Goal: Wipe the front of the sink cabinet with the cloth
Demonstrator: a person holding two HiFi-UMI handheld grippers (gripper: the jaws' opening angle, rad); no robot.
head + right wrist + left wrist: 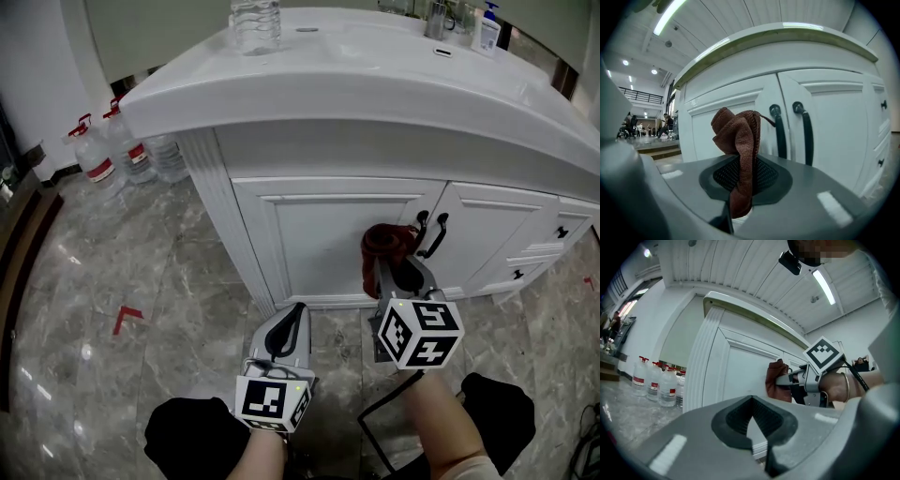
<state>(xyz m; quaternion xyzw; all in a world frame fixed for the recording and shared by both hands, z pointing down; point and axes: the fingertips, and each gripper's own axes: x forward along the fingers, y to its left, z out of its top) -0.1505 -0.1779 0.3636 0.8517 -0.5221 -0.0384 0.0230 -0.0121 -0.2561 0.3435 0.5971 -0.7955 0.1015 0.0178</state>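
Note:
The white sink cabinet (319, 234) fills the head view. A reddish-brown cloth (386, 246) is bunched against its left door, just left of the two black door handles (431, 234). My right gripper (401, 272) is shut on the cloth, which sticks up from between the jaws in the right gripper view as a folded wad (738, 136) in front of the door. My left gripper (294, 314) hangs lower and to the left, near the cabinet's base, shut with nothing in it. From the left gripper view the cloth (776, 380) touches the door panel (740, 366).
Several large water bottles (98, 155) stand on the marble floor left of the cabinet. A clear bottle (255, 23), a tap (436, 19) and a soap dispenser (486, 28) sit on the countertop. Drawers with black knobs (561, 232) are at the right. Red tape (127, 317) marks the floor.

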